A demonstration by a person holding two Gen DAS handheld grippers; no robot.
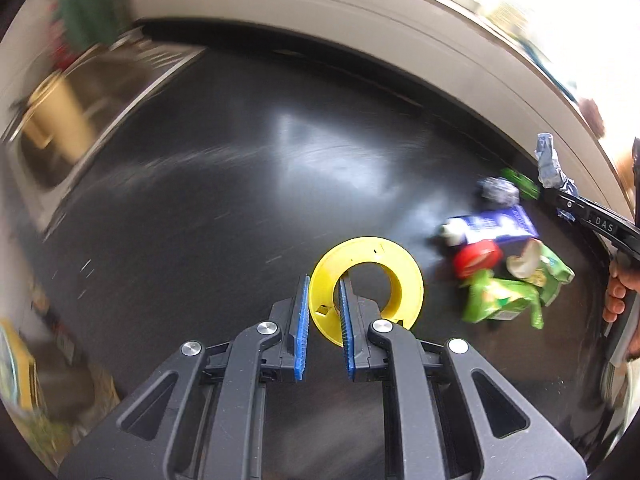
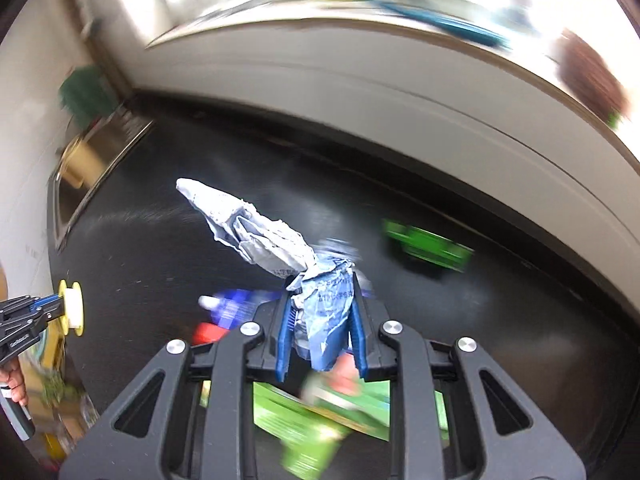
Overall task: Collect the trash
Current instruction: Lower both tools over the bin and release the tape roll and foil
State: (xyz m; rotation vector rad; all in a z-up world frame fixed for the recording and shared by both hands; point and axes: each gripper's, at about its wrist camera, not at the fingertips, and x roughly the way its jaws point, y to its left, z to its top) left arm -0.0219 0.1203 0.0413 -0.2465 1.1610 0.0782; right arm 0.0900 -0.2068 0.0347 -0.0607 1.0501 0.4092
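My left gripper (image 1: 323,285) is shut on the rim of a yellow plastic spool (image 1: 384,258), held above the black countertop (image 1: 240,184). In the right wrist view it shows at the left edge as the left gripper (image 2: 56,306) with the spool (image 2: 74,308) edge-on. My right gripper (image 2: 320,288) is shut on a crumpled grey-blue paper wrapper (image 2: 260,232) that sticks out up and left. The left wrist view shows that right gripper (image 1: 546,192) at the far right with the wrapper (image 1: 548,160) raised over a trash pile.
On the counter lie a blue-white carton (image 1: 492,224), a red lid (image 1: 478,258), green snack bags (image 1: 508,300), a foil ball (image 1: 498,190) and a green object (image 2: 428,248). A steel sink (image 1: 80,120) sits at the left. A white wall ledge runs behind the counter.
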